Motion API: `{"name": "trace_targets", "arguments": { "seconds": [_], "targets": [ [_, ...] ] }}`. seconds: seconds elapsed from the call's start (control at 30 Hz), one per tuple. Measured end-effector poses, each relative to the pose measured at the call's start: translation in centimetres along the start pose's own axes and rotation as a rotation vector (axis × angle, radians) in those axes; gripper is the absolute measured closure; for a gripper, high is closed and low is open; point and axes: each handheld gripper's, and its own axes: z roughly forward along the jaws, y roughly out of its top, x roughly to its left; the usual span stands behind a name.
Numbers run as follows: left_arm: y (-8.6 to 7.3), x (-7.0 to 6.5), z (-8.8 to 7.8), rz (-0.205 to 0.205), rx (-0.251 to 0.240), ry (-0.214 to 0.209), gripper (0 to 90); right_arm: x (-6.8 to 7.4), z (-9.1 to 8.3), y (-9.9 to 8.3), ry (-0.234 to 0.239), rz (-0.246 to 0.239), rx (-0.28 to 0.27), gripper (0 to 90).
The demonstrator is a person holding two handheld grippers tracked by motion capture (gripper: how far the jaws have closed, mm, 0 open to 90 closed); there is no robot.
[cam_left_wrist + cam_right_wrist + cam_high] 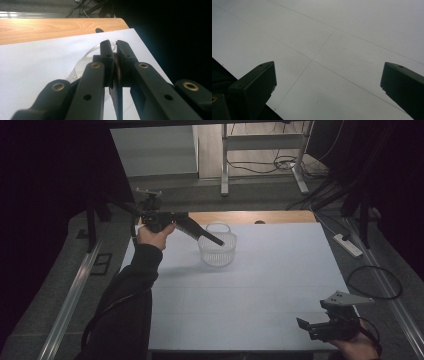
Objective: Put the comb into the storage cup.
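We saw the white mesh basket (217,251) standing upright at the far middle of the table (260,285), its handle up. The left gripper (220,242) pointed down over the basket's rim with its jaws closed together and nothing between them. The right gripper (309,326) rested near the table's near right corner, jaws spread wide and empty. We judged this to be the approach to the basket; the next move would call for opening the left jaws to take the rim or handle.
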Motion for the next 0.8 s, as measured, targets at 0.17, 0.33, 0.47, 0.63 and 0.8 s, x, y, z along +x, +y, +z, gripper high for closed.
{"name": "trace_targets", "arguments": {
  "seconds": [0.17,0.33,0.47,0.63,0.8],
  "targets": [
    [-0.1,0.0,0.8,-0.002,0.004,0.002,84.1,0.1,0.1,0.0,0.001,-0.008,0.006,1.1],
    [-0.2,0.0,1.7,-0.003,0.009,0.001,84.2,0.1,0.1,0.0,0.002,-0.008,0.006,1.1],
    [-0.3,0.0,2.4,-0.003,0.016,0.003,84.2,0.1,0.1,0.0,0.001,-0.011,0.007,1.2],
    [-0.5,0.2,3.2,-0.006,0.021,0.01,84.1,0.1,0.1,0.0,0.003,-0.011,0.009,1.3],
    [-0.8,0.4,3.9,-0.017,0.02,0.012,84.1,0.1,0.1,0.0,0.003,-0.013,0.011,1.4]
  ]
}}
